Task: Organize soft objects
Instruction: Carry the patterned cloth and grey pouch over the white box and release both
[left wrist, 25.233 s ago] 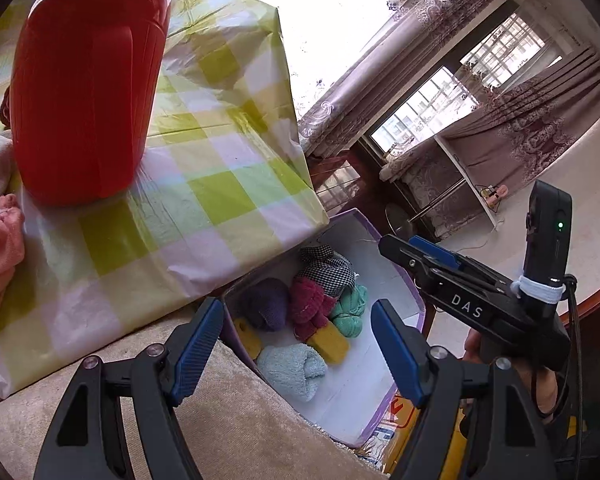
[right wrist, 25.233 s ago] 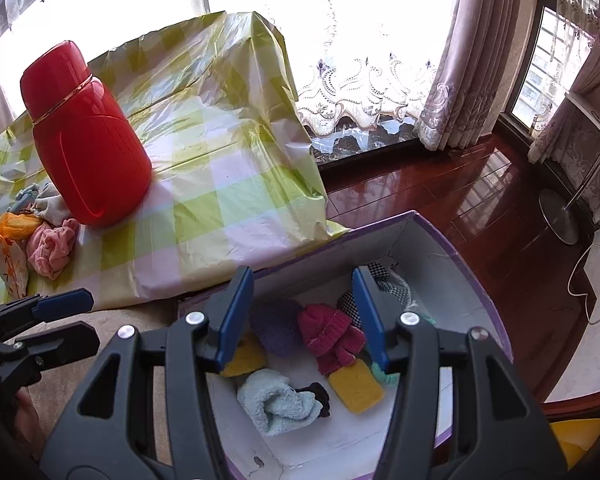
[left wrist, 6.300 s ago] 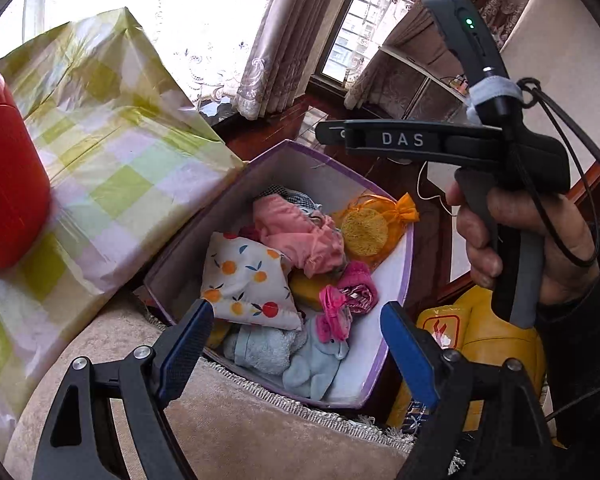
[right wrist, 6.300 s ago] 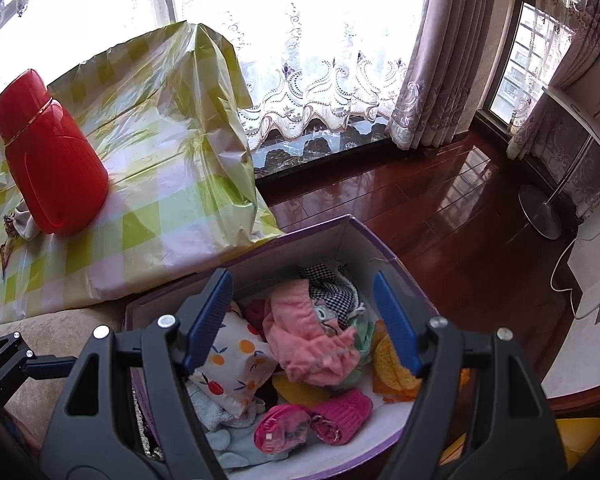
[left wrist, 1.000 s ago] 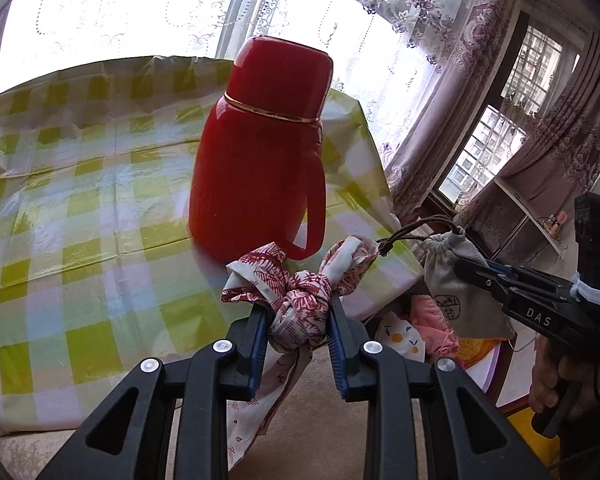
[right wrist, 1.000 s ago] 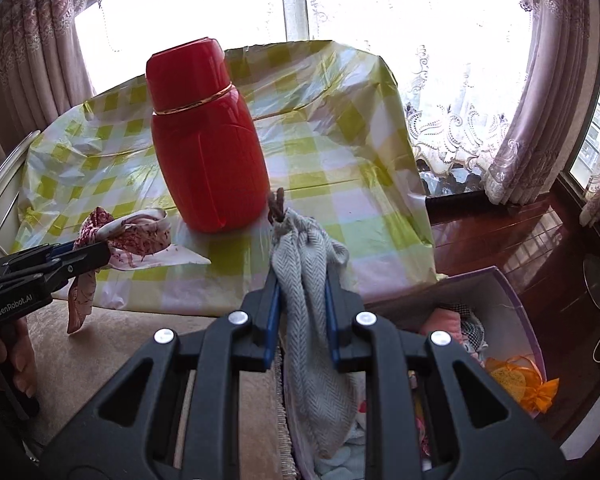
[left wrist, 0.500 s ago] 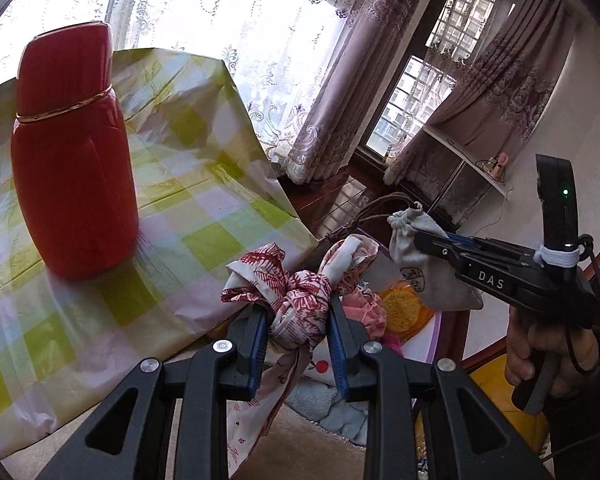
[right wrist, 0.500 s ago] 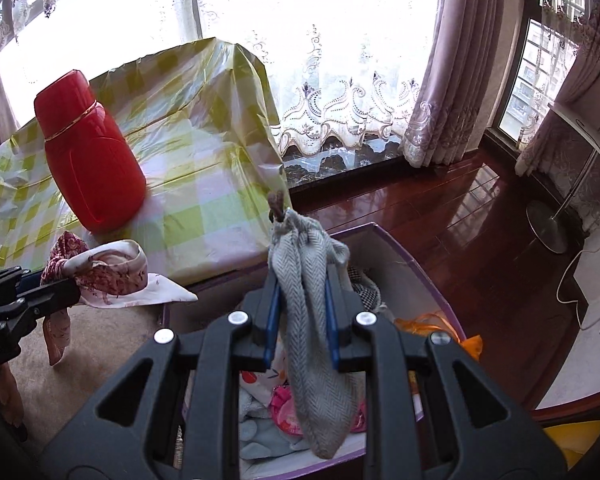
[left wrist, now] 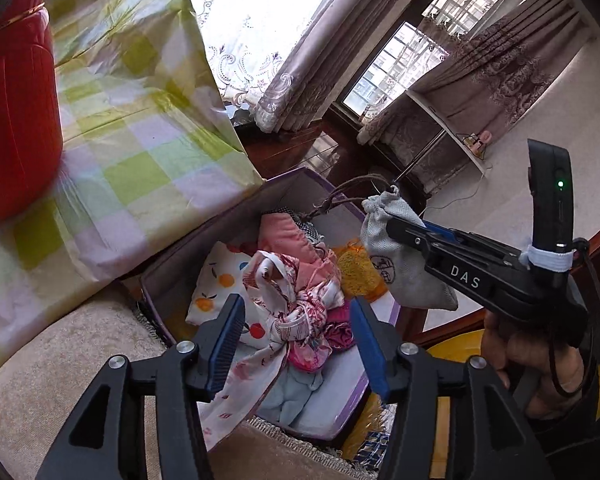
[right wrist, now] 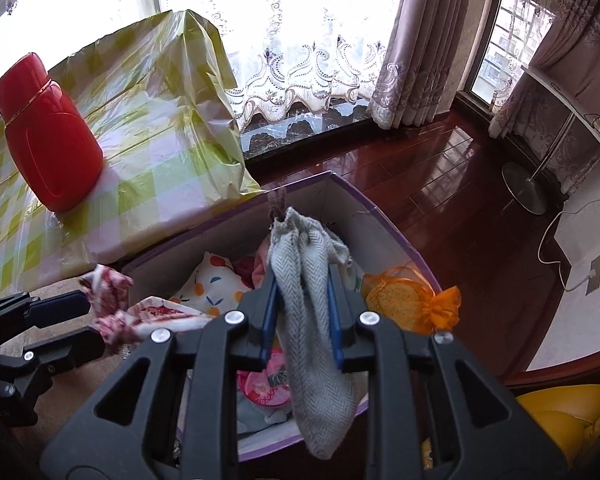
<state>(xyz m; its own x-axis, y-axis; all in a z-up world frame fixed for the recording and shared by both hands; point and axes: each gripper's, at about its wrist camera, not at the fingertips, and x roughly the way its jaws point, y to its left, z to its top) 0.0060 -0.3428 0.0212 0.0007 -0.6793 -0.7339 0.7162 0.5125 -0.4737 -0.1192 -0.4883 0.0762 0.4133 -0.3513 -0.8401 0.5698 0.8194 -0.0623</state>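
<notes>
My left gripper (left wrist: 296,340) is open over the purple-rimmed box (left wrist: 388,322). The red-and-white patterned scarf (left wrist: 292,312) lies loose between its blue pads, draped on the pile and over the box's near edge; it also shows in the right wrist view (right wrist: 140,316). My right gripper (right wrist: 302,320) is shut on a grey herringbone drawstring pouch (right wrist: 312,312), which hangs above the box (right wrist: 388,228). The pouch also shows in the left wrist view (left wrist: 400,264), held by the right gripper (left wrist: 404,232). The box holds several soft things, among them an orange mesh bag (right wrist: 408,300) and a fruit-print pillow (left wrist: 220,292).
A red thermos (right wrist: 46,136) stands on the table with the green-checked cloth (right wrist: 152,120) left of the box. A beige cushion (left wrist: 60,360) lies under my left gripper. A yellow object (right wrist: 564,420) sits at the lower right. Dark wood floor and curtains lie beyond.
My left gripper has opened and let go of the scarf, which now rests on the box's pile. Both grippers have moved further over the box; the right still holds the pouch.
</notes>
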